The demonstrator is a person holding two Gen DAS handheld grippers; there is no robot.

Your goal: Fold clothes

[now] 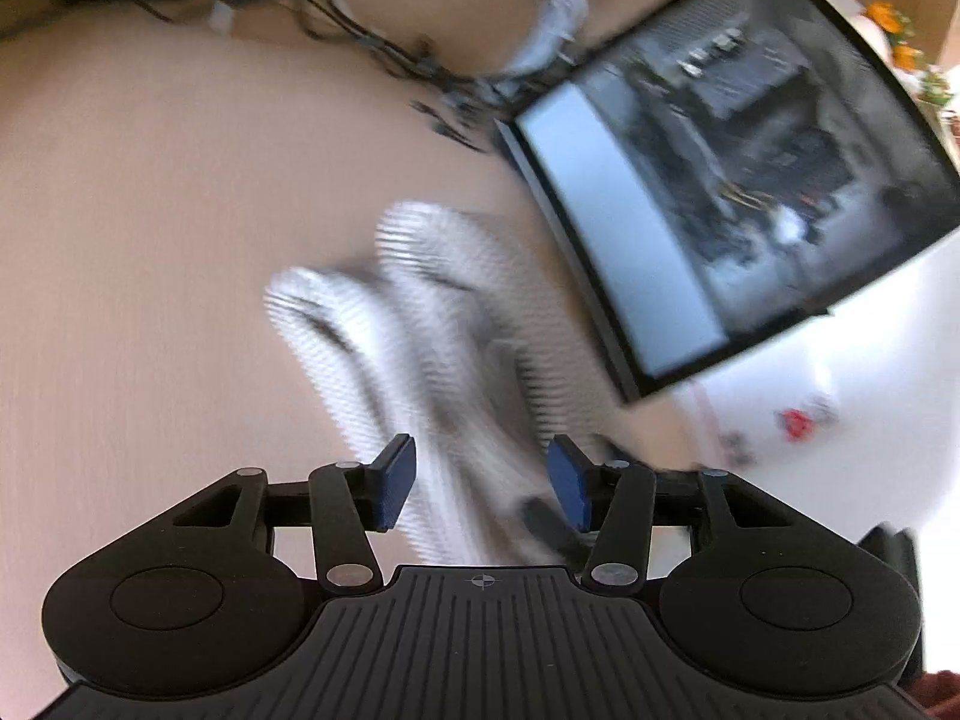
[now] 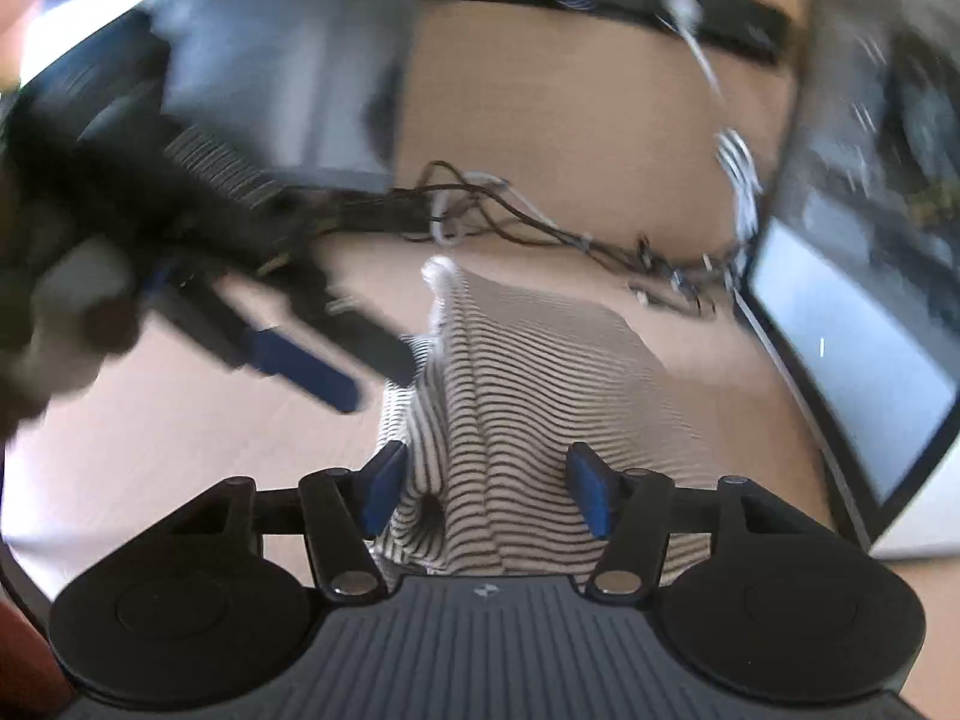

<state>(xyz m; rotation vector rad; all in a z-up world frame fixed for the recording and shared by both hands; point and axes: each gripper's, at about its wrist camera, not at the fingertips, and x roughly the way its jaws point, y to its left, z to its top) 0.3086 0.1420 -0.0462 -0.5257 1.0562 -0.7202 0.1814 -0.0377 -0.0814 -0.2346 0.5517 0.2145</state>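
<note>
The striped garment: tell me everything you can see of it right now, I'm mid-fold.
The striped garment is a soft knit, white with thin dark horizontal stripes. It lies bunched and creased on the tan table, not yet folded flat. In the right wrist view it tapers to a raised white tip at its far end. The right gripper straddles its near part with jaws apart. The left gripper also has cloth between its open blue pads. The left view is blurred, so finer detail is unclear.

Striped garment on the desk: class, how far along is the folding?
Done: little; the striped garment lies bunched and ridged on the desk, with no flat fold showing. In hand: cloth sits between the open jaws of both the left gripper and the right gripper, neither clearly pinching it. Left: grip, flatten, fold.
</note>
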